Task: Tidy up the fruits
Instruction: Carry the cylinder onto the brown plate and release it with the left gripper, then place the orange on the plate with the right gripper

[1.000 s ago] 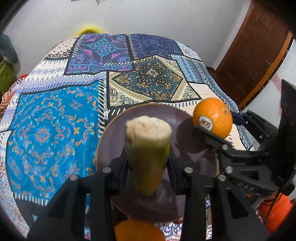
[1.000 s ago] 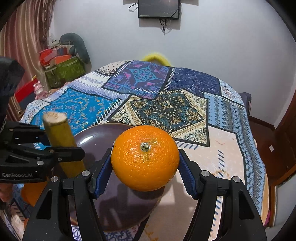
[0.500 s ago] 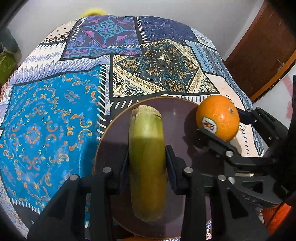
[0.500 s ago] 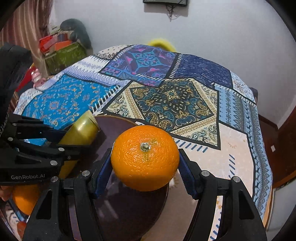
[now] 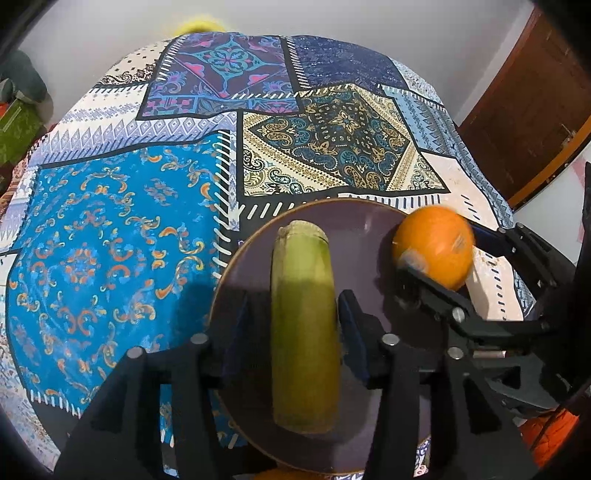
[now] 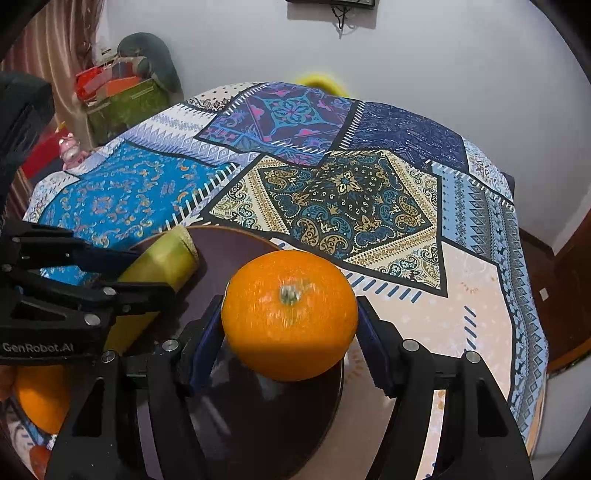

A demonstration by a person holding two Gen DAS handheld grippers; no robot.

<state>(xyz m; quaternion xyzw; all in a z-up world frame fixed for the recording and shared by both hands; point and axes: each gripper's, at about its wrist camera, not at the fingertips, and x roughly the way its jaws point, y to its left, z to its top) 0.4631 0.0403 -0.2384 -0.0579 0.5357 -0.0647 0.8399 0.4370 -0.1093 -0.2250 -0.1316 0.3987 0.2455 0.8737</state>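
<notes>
A greenish-yellow stalk piece (image 5: 304, 325) lies flat on the dark purple plate (image 5: 369, 236). My left gripper (image 5: 293, 306) straddles it with its jaws opening, and a gap shows between the left pad and the stalk. A round orange (image 6: 290, 314) sits between the blue pads of my right gripper (image 6: 288, 317), low over the plate's (image 6: 221, 258) right part. The jaws there are opening too, and the orange is blurred while the fingers stay sharp. The left wrist view shows the orange (image 5: 434, 245) at the plate's right rim. The stalk (image 6: 162, 258) shows in the right wrist view.
A patchwork cloth (image 5: 110, 240) covers the round table. A second orange (image 6: 40, 398) lies off the plate's near left side. A brown door (image 5: 535, 103) stands right, bags and boxes (image 6: 122, 96) far left, and a wall screen (image 6: 332, 3) behind.
Both grippers came down onto the plate. The stalk went from upright to lying flat, and the left jaws spread away from it. The right jaws widened slightly around the orange.
</notes>
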